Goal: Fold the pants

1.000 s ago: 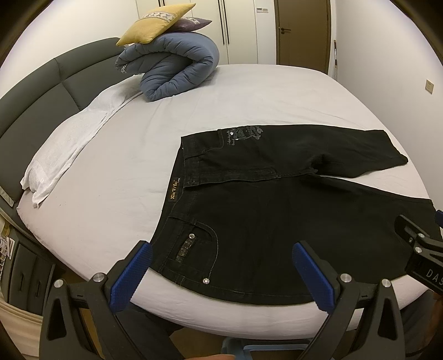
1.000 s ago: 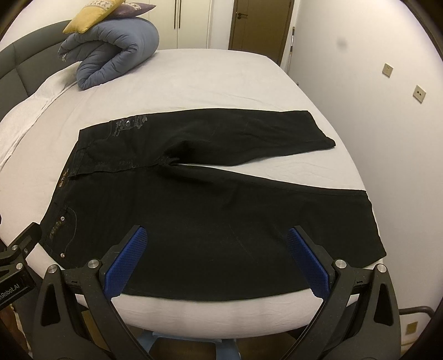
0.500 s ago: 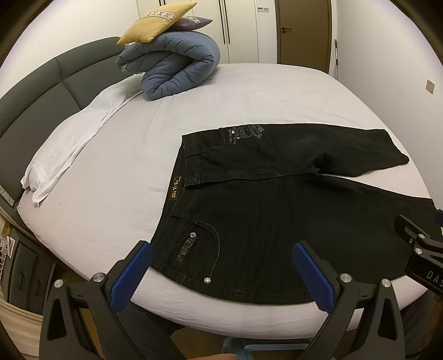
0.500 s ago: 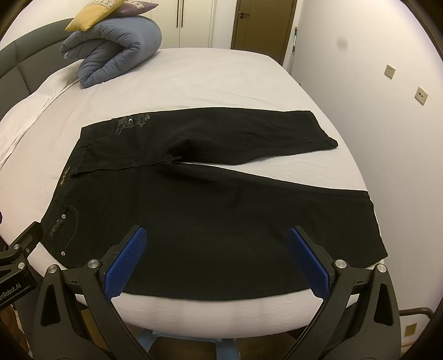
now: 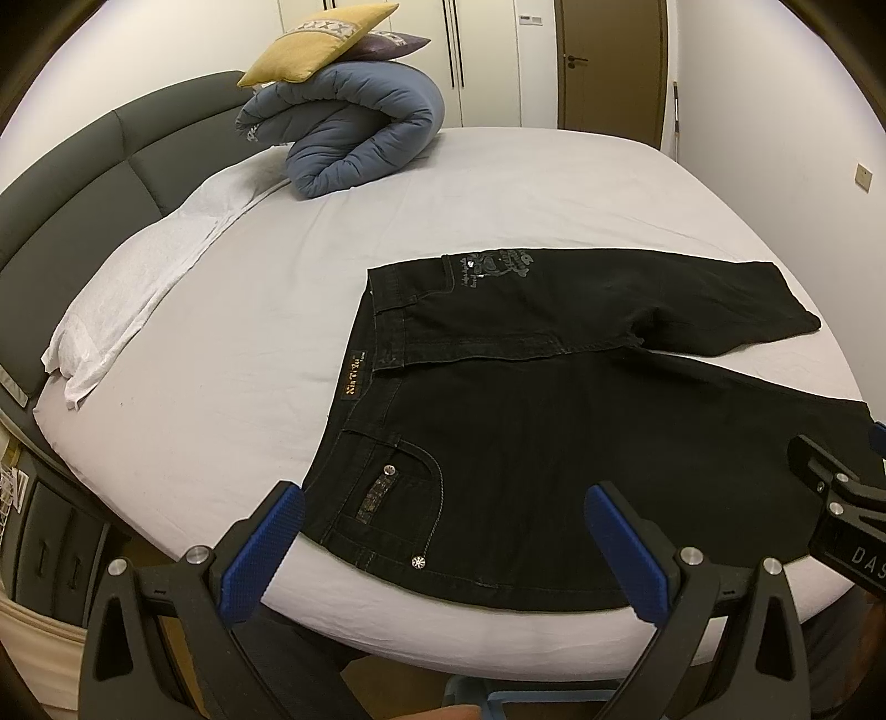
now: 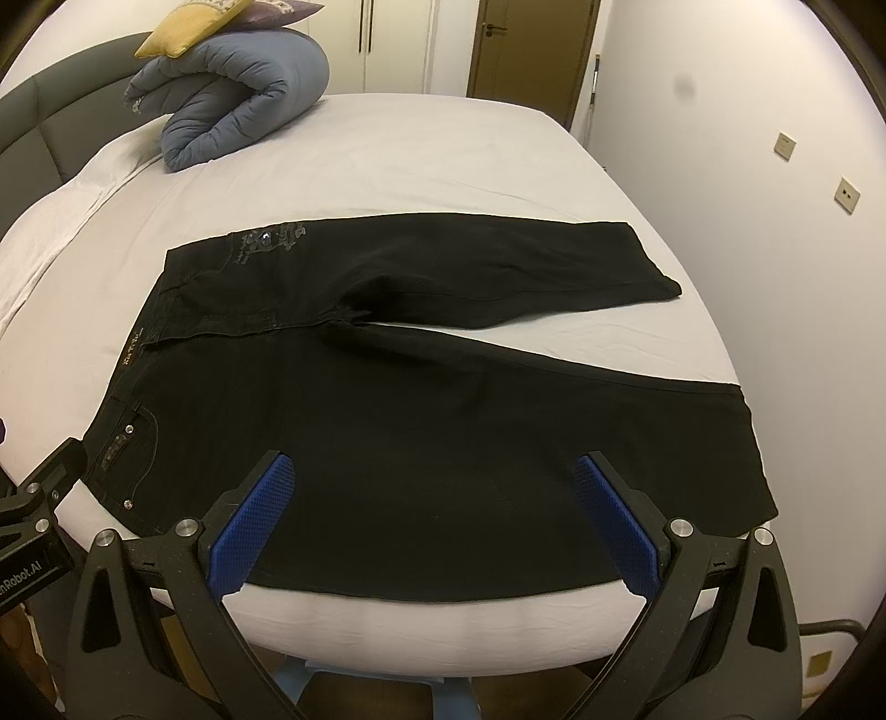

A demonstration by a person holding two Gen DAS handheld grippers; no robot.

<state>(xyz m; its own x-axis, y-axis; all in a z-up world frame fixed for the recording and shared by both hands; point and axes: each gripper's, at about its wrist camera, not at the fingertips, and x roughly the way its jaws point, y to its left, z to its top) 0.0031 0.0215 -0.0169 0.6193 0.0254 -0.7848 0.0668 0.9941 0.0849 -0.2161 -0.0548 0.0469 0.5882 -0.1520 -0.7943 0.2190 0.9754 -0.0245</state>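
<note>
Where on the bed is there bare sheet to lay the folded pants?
Bare sheet lies between the pants' waistband and the white pillow, and beyond the far leg up to the rolled blue duvet. The near edge is crowded by the pants.

Black pants lie flat on the bed, the left tongs spread wide above their pocket edge.

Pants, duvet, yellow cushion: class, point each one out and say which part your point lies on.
Pants [image 6: 421, 421], right wrist view, middle of the near leg.
Duvet [image 5: 360, 138], left wrist view, side of the blue roll.
Yellow cushion [image 5: 310, 47], left wrist view, its top face.
</note>
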